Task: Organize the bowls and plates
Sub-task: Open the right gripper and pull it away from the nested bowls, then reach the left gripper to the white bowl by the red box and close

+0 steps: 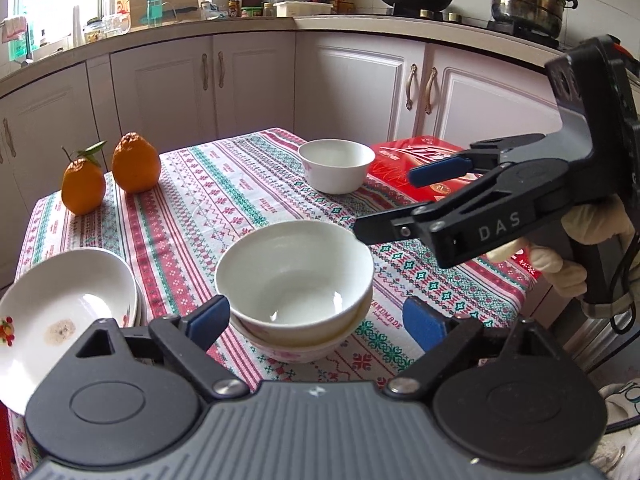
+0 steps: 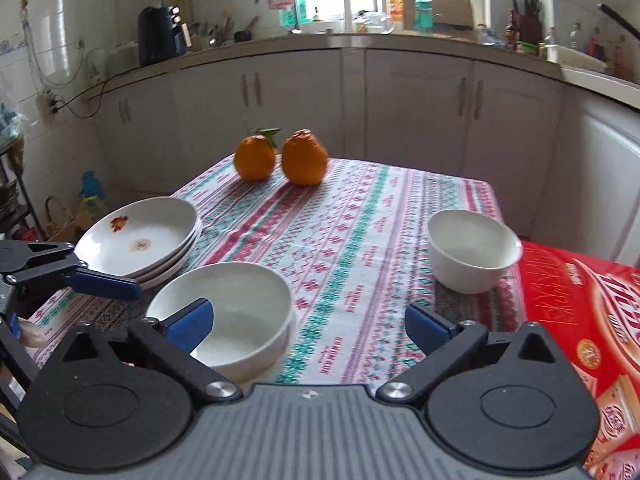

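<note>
Only the left wrist view shows that the near white bowl (image 1: 294, 276) sits nested in a second bowl with pink flowers (image 1: 296, 350); from the right wrist view that lower bowl is hidden behind the right tool's own finger and body, and just one bowl (image 2: 228, 316) can be made out. The right wrist view in turn shows the stack of plates (image 2: 140, 236) whole, three rims deep, where the left view cuts the stack (image 1: 60, 312) off at its edge. The left tool (image 1: 320, 320) hangs with its blue pads wide apart on either side of the nested bowls, gripping nothing; whether a pad brushes the rim cannot be told. The right tool (image 2: 308, 324) is likewise spread wide and empty, held above the bench (image 2: 352, 240) between the stacked bowls and the lone bowl (image 2: 474, 250), which stands just beside a red box (image 2: 580, 300). Two oranges (image 2: 280, 156) stand at the far end of the cloth.
</note>
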